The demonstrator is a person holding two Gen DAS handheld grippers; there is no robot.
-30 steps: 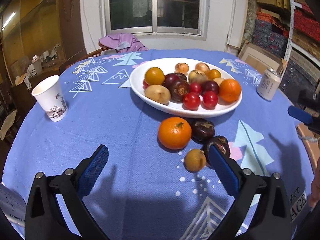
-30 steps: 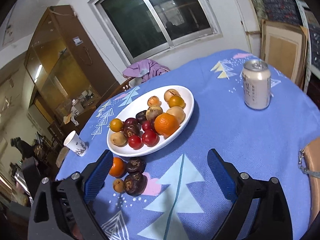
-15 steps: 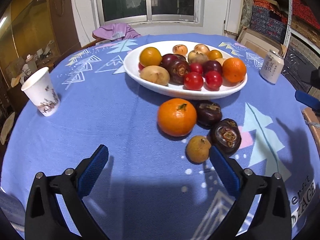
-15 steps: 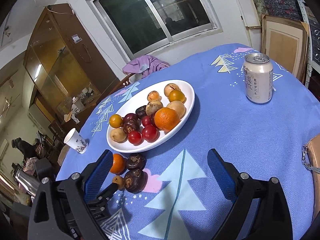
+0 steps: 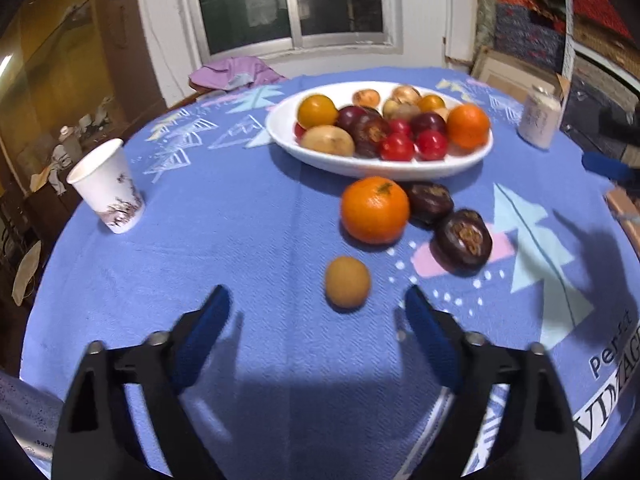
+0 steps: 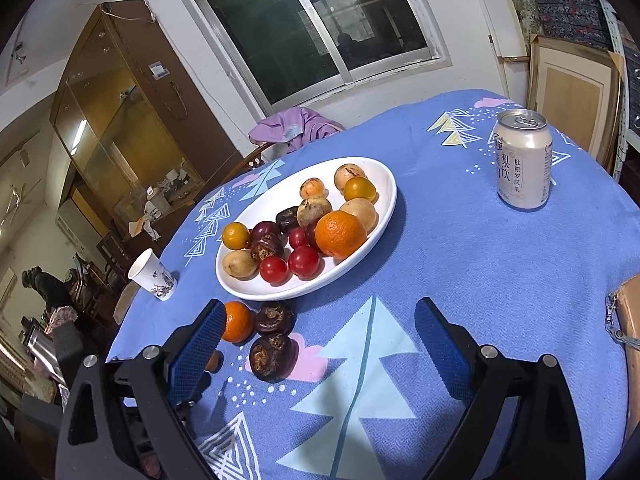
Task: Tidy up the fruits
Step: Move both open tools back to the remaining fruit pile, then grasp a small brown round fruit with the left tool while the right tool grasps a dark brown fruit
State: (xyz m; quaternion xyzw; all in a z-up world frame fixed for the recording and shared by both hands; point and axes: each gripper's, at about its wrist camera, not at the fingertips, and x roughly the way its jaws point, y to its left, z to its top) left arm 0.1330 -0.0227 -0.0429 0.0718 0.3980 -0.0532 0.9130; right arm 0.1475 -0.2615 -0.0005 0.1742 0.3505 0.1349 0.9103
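A white plate (image 5: pixel 344 162) holds several fruits on the blue tablecloth; it also shows in the right wrist view (image 6: pixel 384 184). In front of it lie a loose orange (image 5: pixel 375 209), two dark brown fruits (image 5: pixel 430 203) (image 5: pixel 463 239) and a small tan fruit (image 5: pixel 347 281). My left gripper (image 5: pixel 318 310) is open and empty, just short of the small tan fruit. My right gripper (image 6: pixel 318 322) is open and empty, above the cloth near the dark fruits (image 6: pixel 271 356) and the orange (image 6: pixel 237 321).
A paper cup (image 5: pixel 107 187) stands at the left of the table. A drink can (image 6: pixel 522 159) stands at the right, also seen in the left wrist view (image 5: pixel 539 121). A brown bag edge (image 6: pixel 628 320) sits at the right table edge. A chair with purple cloth (image 5: pixel 232 74) is behind.
My left gripper has shifted so the small tan fruit now lies between and just ahead of its fingers. My right gripper has moved slightly closer to the table; both stay open.
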